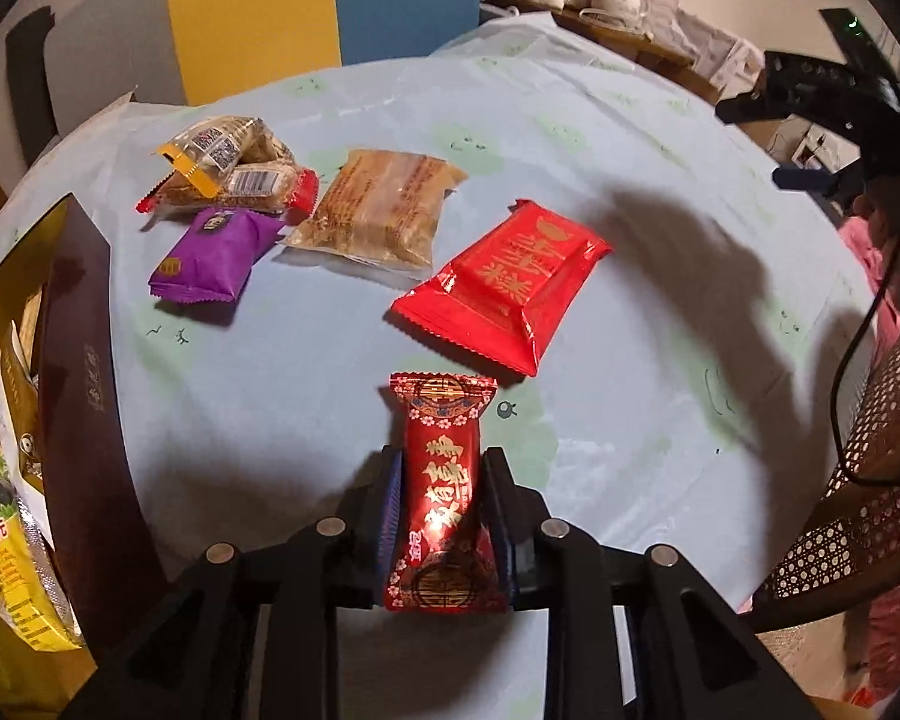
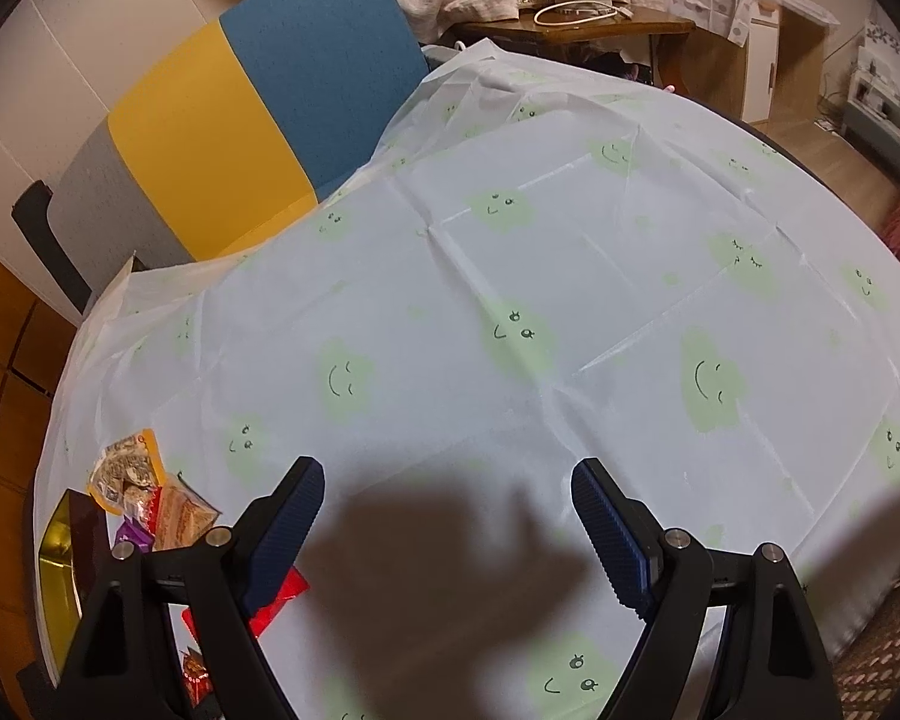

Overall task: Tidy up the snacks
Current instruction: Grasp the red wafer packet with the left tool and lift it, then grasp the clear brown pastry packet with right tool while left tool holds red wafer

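The left gripper (image 1: 441, 498) grasps the red floral candy packet (image 1: 442, 492) above the desk (image 1: 630, 192), long axis along the fingers; the dark gold-lined box (image 1: 84, 396) lies left. The right gripper (image 2: 447, 516) hovers released.

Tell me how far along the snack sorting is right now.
Partly done, it seems. Some packets already sit in the gold box at the left edge. In hand: the left gripper is shut on a red floral packet. Left on the tablecloth: a large red packet, a clear pastry packet, a purple packet and two nut bars. The right gripper hangs open, empty.
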{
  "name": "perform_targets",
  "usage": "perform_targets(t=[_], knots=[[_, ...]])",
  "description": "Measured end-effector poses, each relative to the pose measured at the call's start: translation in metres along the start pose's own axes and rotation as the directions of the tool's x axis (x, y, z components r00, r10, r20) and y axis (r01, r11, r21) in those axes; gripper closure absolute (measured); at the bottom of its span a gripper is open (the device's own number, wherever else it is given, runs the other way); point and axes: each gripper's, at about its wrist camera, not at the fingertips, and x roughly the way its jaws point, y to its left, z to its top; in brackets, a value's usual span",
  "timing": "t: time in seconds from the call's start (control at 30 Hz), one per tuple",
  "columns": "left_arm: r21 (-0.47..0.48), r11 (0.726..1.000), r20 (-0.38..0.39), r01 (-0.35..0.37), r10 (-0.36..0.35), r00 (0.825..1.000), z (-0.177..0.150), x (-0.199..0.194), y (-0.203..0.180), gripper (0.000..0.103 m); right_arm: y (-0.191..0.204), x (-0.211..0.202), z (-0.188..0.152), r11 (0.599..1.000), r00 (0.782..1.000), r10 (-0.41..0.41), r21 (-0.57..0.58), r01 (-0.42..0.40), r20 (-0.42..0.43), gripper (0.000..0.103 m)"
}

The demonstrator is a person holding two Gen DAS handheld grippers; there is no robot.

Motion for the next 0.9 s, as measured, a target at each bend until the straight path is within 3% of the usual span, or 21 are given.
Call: perform_targets(t=[0.33,0.63,0.73,0.9], knots=[[0.035,0.999,0.107,0.039,-0.042,0.993,-0.041,-0.016,0.009,0.081,0.010,0.011,-0.004,0.998,0.998,-0.001,-0.063,-0.002,-0.055,0.018],[0.017,0.998,0.147,0.067,-0.068,0.987,-0.042,-0.018,0.007,0.080,0.051,0.019,-0.028,0.968,0.990,0.036,-0.243,-0.069,-0.137,0.018],[0.007,0.997,0.150,0.082,-0.082,0.985,-0.041,-0.016,0.008,0.080,0.064,0.018,-0.039,0.963,0.975,0.103,-0.224,-0.147,-0.197,0.018],[0.007,0.996,0.164,0.088,-0.088,0.983,-0.043,-0.018,0.009,0.080,0.089,0.031,-0.065,0.962,0.932,0.191,-0.131,-0.241,-0.309,0.018]])
